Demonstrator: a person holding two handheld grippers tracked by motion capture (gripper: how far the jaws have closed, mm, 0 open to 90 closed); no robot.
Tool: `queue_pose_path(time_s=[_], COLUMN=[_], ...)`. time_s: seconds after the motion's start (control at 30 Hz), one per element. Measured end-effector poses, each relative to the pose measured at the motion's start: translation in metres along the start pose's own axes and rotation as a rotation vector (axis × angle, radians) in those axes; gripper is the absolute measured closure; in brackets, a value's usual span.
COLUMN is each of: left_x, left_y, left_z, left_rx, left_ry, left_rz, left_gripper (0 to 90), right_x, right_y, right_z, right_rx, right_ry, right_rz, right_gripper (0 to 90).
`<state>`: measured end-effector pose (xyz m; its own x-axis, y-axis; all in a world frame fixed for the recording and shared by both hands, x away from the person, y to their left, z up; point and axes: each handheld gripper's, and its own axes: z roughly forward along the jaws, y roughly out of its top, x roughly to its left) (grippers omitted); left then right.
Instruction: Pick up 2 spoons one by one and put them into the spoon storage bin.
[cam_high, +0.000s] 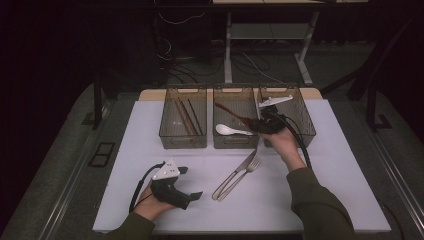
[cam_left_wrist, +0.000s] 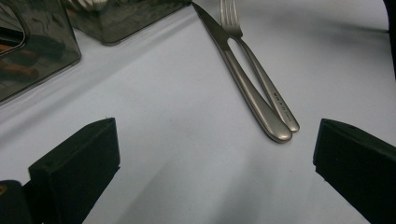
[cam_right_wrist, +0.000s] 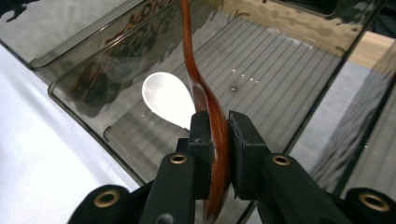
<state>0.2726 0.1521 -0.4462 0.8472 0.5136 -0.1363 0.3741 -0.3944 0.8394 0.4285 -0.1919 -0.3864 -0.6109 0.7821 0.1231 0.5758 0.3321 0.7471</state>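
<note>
My right gripper hangs over the middle clear bin, shut on the bowl end of a brown wooden spoon. In the right gripper view the pads press both sides of the wooden spoon, whose handle slants up and away over the bin. A white spoon lies on the bin floor just below; the high view shows this white spoon too. My left gripper rests low at the mat's front left, open, with nothing between its fingers. It faces a steel knife and fork.
Three clear bins stand in a row at the back of the white mat. The left bin holds dark chopsticks; the right bin stands behind my right hand. The knife and fork lie side by side mid-mat.
</note>
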Motion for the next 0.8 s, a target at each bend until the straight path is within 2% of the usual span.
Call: queue_pose_path(time_s=[0.2, 0.27, 0.33, 0.4, 0.47, 0.57, 0.8], left_x=[0.000, 0.000, 0.000, 0.000, 0.000, 0.000, 0.001], left_y=[0.000, 0.000, 0.000, 0.000, 0.000, 0.000, -0.001], left_z=[0.000, 0.000, 0.000, 0.000, 0.000, 0.000, 0.000], left_rx=[0.001, 0.002, 0.002, 0.003, 0.003, 0.006, 0.008], left_ry=[0.001, -0.001, 0.000, -0.002, -0.002, -0.001, 0.000], left_rz=[0.002, 0.002, 0.001, 0.004, 0.005, 0.008, 0.002], left_gripper=[0.0, 0.0, 0.0, 0.0, 0.0, 0.0, 0.0], right_x=[0.004, 0.005, 0.007, 0.009, 0.011, 0.013, 0.020], right_y=[0.001, 0.001, 0.001, 0.000, -0.001, -0.005, -0.018], right_z=[-0.003, -0.006, -0.011, -0.016, -0.021, -0.027, -0.039], right_rx=[-0.035, -0.049, -0.059, -0.076, -0.077, -0.076, -0.032], right_ry=[0.008, 0.015, 0.014, 0.032, 0.051, 0.069, 0.125], right_rz=[-0.029, -0.025, -0.024, -0.026, -0.020, -0.039, -0.058], right_gripper=[65.3, 61.4, 60.0, 58.7, 58.2, 58.6, 70.3])
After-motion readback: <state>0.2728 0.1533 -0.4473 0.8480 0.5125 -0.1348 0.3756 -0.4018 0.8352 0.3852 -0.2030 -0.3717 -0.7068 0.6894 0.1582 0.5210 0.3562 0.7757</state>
